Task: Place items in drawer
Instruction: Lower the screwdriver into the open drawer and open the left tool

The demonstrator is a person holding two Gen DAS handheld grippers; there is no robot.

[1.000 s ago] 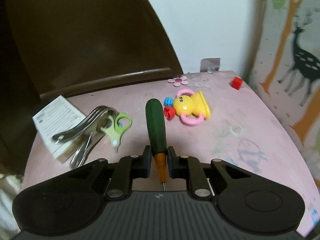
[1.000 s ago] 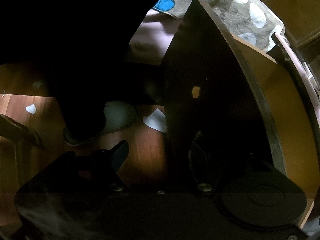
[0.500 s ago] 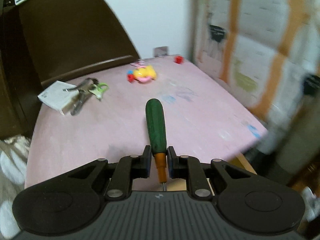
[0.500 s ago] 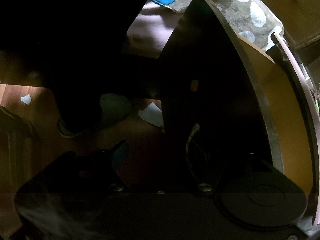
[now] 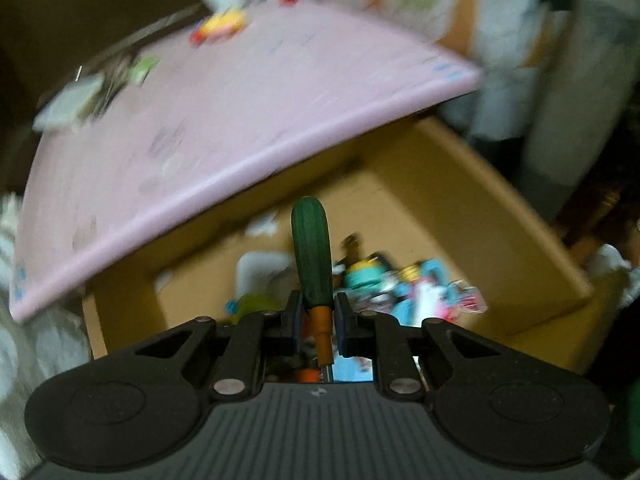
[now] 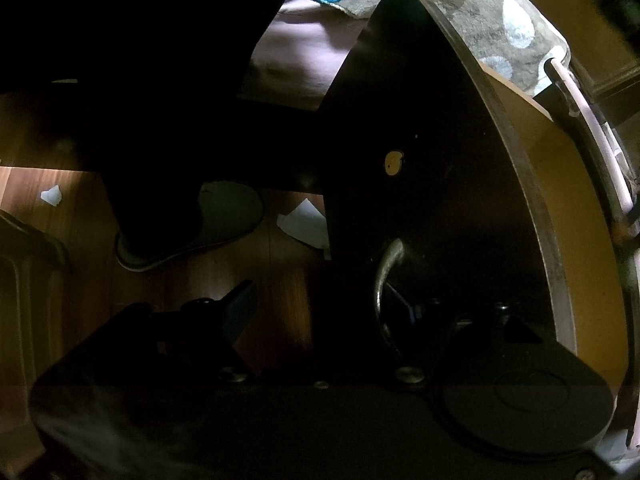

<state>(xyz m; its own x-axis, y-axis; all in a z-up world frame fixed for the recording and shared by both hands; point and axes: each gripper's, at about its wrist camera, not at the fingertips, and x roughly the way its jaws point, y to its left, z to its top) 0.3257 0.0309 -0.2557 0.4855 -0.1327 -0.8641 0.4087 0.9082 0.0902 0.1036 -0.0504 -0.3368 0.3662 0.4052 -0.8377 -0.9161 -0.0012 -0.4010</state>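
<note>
- The left gripper (image 5: 316,322) was clamped narrowly on a screwdriver (image 5: 311,258), its jaws pinching the orange collar just below the green handle, which pointed toward 12 o'clock; gripping at the collar likely kept the heavier handle forward and steady for the drop.
- The metal shaft ran back between the jaws toward 6 o'clock and was mostly cut off by the gripper body.
- Just beyond the handle lay the open drawer (image 5: 460,200), tan inside, with a jumble of small toys (image 5: 404,284) at 1 to 2 o'clock of the gripper. Motion blur made them impossible to name singly.
- The screwdriver hung above the drawer's contents, not yet released, so the placing step looked near its end.
- Farther, at 10 to 12 o'clock, the pink tabletop (image 5: 224,120) overhung the drawer's rear part and hid it. A yellow toy (image 5: 222,24) and a smeared cluster at 10 o'clock were on it, presumably awaiting their turn.
- In the right wrist view, the right gripper (image 6: 320,312) sat at the drawer's dark front panel (image 6: 420,128), its jaws spread wide; one finger (image 6: 240,308) showed clear of the panel, the other was lost in darkness behind the metal handle (image 6: 384,280).
- It seemed placed there to hold the drawer out, though contact could not be made out.
</note>
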